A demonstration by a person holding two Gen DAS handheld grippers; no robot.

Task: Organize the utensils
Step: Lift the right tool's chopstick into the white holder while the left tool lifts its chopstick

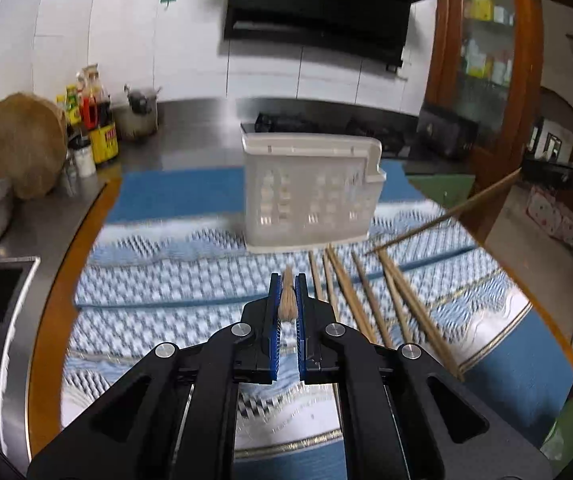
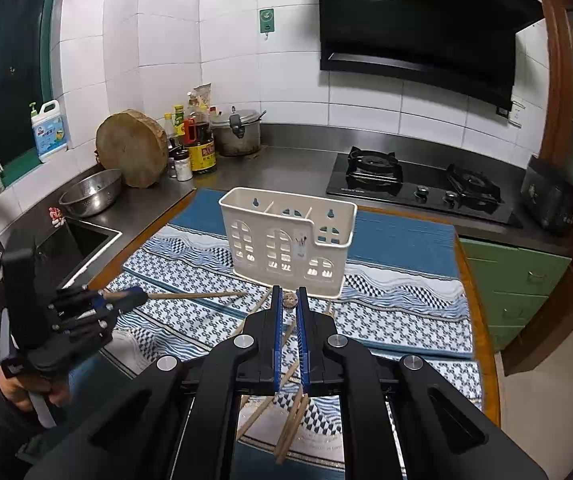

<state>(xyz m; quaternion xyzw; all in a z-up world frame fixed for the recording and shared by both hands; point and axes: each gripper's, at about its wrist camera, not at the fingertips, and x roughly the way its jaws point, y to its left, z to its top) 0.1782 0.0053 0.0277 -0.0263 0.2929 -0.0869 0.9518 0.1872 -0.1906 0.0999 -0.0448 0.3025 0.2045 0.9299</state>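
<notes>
A white slotted utensil holder (image 1: 312, 192) (image 2: 288, 240) stands upright on a blue patterned mat (image 1: 174, 284) (image 2: 398, 304). Several wooden chopsticks (image 1: 366, 300) (image 2: 286, 428) lie loose on the mat in front of it. My left gripper (image 1: 287, 280) is shut on a chopstick (image 1: 287, 300), seen end-on; in the right wrist view that gripper (image 2: 134, 298) holds the chopstick (image 2: 198, 295) level, pointing right. My right gripper (image 2: 289, 292) is shut on a chopstick (image 2: 289, 300), seen end-on; its far end (image 1: 446, 214) slants in from the right in the left wrist view.
A sink (image 2: 78, 240) and steel bowl (image 2: 90, 192) lie left. A round chopping block (image 2: 132, 148), sauce bottles (image 2: 198, 140) and a pot (image 2: 238, 132) stand at the back. A gas hob (image 2: 418, 188) is at back right.
</notes>
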